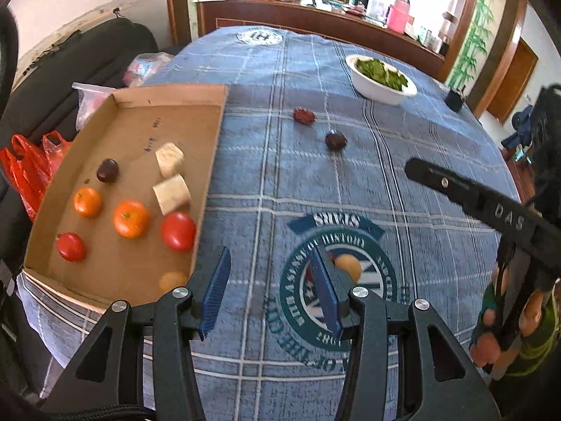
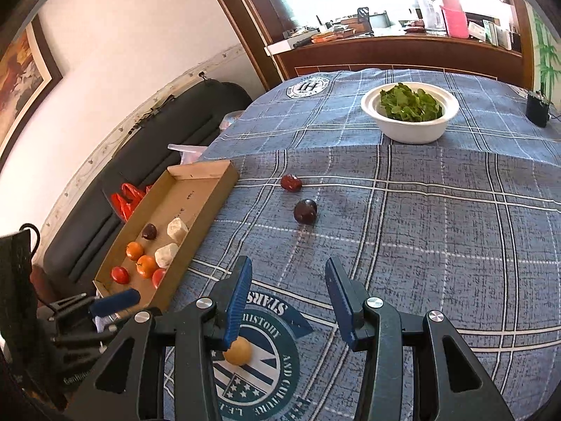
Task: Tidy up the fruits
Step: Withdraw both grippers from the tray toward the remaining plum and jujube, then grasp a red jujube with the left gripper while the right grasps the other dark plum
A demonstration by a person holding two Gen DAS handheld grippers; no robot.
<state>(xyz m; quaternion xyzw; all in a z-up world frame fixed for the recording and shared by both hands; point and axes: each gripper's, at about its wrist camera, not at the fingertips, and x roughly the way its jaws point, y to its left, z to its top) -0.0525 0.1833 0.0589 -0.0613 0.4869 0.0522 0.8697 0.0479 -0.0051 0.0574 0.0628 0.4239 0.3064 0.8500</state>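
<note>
A shallow cardboard tray (image 1: 168, 105) lies at the table's left edge. It holds two oranges (image 1: 130, 219), two red tomatoes (image 1: 178, 230), a dark plum (image 1: 107, 170), two pale chunks (image 1: 171, 193) and a yellowish fruit (image 1: 172, 279). On the blue checked cloth lie a red date (image 1: 304, 115), a dark plum (image 1: 336, 140) and a small yellow fruit (image 1: 349, 266). My left gripper (image 1: 271, 294) is open and empty beside the tray, with the yellow fruit just outside its right finger. My right gripper (image 2: 289, 298) is open and empty; the yellow fruit (image 2: 238, 351) sits under its left finger.
A white bowl of green leaves (image 1: 384, 80) stands at the far right, with a small black box (image 2: 537, 108) beyond it. A dark sofa with red bags (image 1: 24, 172) is left of the table. A person's hand (image 1: 508, 315) holds the right tool.
</note>
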